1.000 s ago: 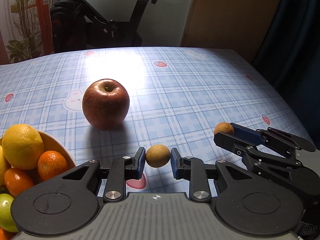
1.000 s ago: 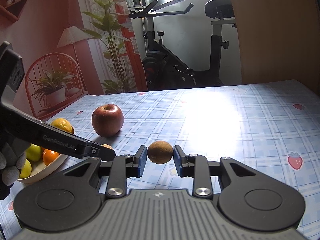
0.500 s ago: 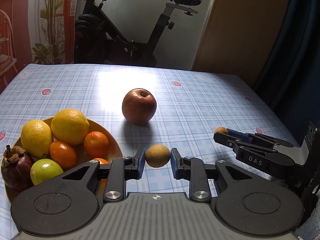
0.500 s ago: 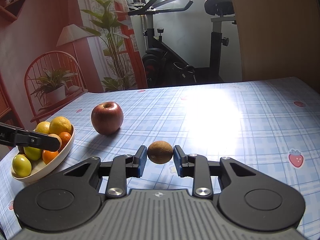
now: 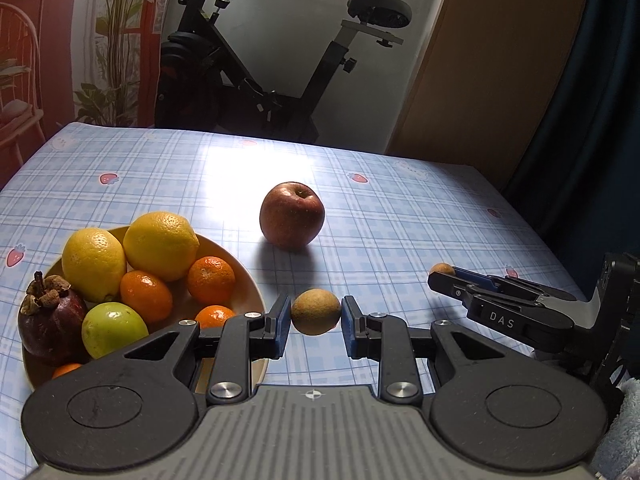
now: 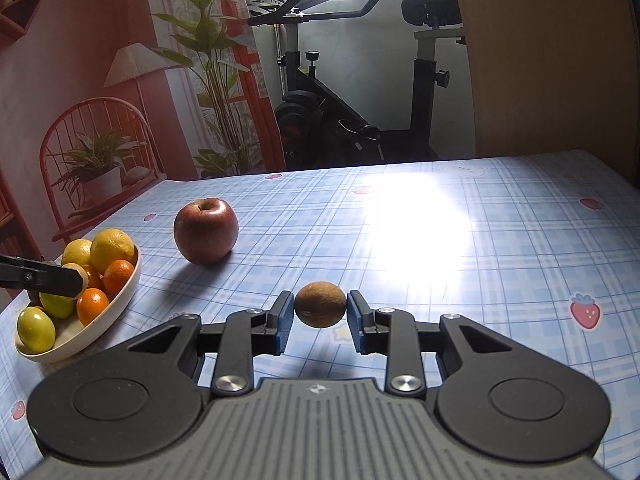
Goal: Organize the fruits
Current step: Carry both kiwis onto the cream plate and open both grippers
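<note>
1. Since a second ago, your left gripper (image 5: 316, 326) has swung toward the fruit bowl (image 5: 244, 280), so the bowl now lies just left of its jaws.
2. Its jaws are narrow, pinching a small brown fruit (image 5: 316, 312) above the surface (image 5: 400, 220).
3. Your right gripper (image 6: 320, 322) pinches a kiwi (image 6: 320, 310), well apart from the bowl; the left hand is nearer.
4. One apple (image 5: 291, 215) sits beyond the bowl.
</note>
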The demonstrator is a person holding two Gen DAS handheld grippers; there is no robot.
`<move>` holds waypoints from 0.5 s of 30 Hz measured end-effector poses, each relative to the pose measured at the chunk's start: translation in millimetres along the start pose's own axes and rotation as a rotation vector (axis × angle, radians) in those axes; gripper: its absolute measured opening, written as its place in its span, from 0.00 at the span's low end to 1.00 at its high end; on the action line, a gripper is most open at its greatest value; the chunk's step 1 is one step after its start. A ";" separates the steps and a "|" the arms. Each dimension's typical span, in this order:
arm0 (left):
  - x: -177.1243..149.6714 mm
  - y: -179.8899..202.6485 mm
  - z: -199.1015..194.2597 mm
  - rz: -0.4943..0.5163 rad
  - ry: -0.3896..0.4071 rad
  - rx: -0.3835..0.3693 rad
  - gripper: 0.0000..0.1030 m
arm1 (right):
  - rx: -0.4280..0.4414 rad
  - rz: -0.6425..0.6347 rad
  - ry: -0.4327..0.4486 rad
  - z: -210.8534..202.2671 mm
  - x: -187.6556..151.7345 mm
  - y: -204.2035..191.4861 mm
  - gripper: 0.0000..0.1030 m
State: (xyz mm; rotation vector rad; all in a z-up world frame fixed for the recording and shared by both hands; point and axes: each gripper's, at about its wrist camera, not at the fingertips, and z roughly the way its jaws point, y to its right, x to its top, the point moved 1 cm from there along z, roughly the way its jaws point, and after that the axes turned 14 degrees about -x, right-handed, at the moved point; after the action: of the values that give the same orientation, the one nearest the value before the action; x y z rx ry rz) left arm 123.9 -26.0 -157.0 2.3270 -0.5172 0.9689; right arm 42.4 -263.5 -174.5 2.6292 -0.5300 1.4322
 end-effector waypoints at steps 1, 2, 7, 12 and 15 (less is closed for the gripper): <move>-0.4 -1.1 -1.4 -0.002 0.004 -0.001 0.28 | -0.004 -0.005 -0.003 0.4 0.0 -0.9 0.31; -0.5 -2.2 -3.0 -0.005 0.008 -0.002 0.28 | -0.005 -0.010 -0.007 0.9 0.2 -1.9 0.31; -1.3 -6.9 -10.4 -0.022 0.025 -0.004 0.28 | -0.001 -0.032 -0.024 0.8 1.2 -8.5 0.31; -2.0 -13.6 -14.2 -0.043 0.032 0.002 0.28 | 0.042 -0.040 -0.024 -3.6 3.8 -23.6 0.31; -1.4 -16.8 -17.4 -0.054 0.034 0.007 0.28 | 0.078 -0.087 -0.021 -4.4 9.1 -41.6 0.31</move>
State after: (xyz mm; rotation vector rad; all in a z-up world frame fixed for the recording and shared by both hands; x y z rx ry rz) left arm 123.0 -2.1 -153.7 2.3140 -0.4358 0.9846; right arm 57.9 -225.8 -161.3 2.6936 -0.3634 1.4289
